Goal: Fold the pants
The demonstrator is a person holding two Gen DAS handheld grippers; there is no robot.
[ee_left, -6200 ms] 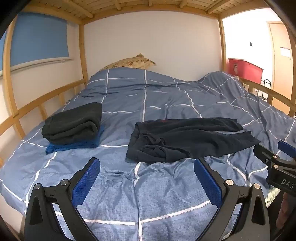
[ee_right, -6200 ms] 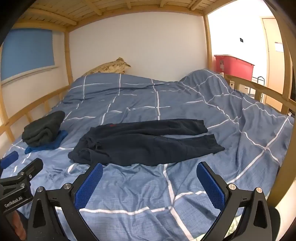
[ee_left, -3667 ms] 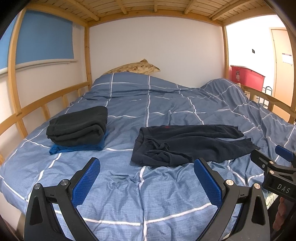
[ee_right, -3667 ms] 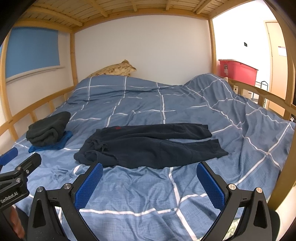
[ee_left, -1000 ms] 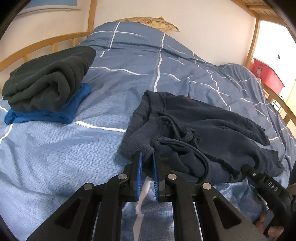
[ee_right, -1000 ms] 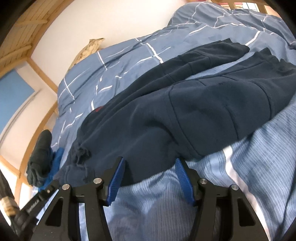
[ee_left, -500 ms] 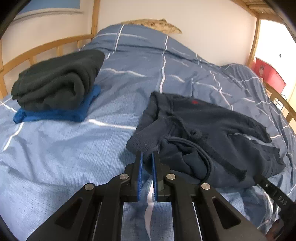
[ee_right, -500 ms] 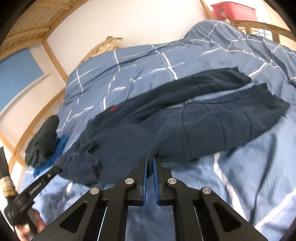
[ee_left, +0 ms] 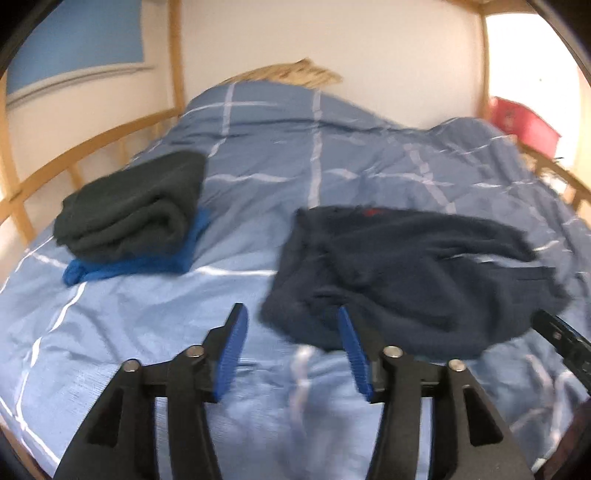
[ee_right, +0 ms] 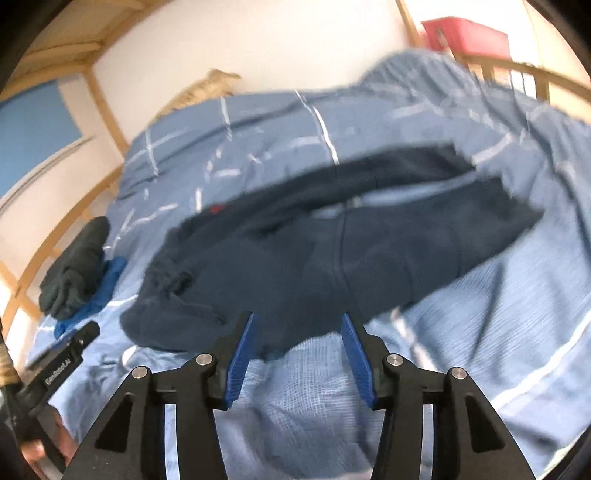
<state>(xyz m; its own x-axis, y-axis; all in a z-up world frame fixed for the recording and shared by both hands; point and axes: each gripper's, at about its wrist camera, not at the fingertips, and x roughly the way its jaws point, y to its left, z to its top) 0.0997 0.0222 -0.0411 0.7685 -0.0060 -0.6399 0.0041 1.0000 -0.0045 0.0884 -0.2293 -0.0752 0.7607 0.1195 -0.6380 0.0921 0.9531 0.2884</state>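
Dark navy pants (ee_left: 413, 273) lie crumpled on the blue checked duvet (ee_left: 140, 317), waistband toward the left and legs running right. My left gripper (ee_left: 290, 312) hovers just short of the waistband's near edge. Its jaws are opening and the blue pads touch no cloth. In the right wrist view the pants (ee_right: 332, 251) stretch across the middle of the bed. My right gripper (ee_right: 297, 318) hangs over their near hem around mid-leg, its jaws also opening. The cloth lies below and beyond the pads, free of them. Both views are blurred by motion.
A folded dark garment on a blue one (ee_left: 133, 210) sits left of the pants by the wooden side rail (ee_left: 92, 147). A pillow (ee_left: 291, 72) lies at the head of the bed. A red box (ee_right: 465, 33) stands beyond the right rail.
Half a second ago both grippers were shut on the pants' near edge. Both have let go, opened, and pulled back and up. The pants have settled on the duvet.
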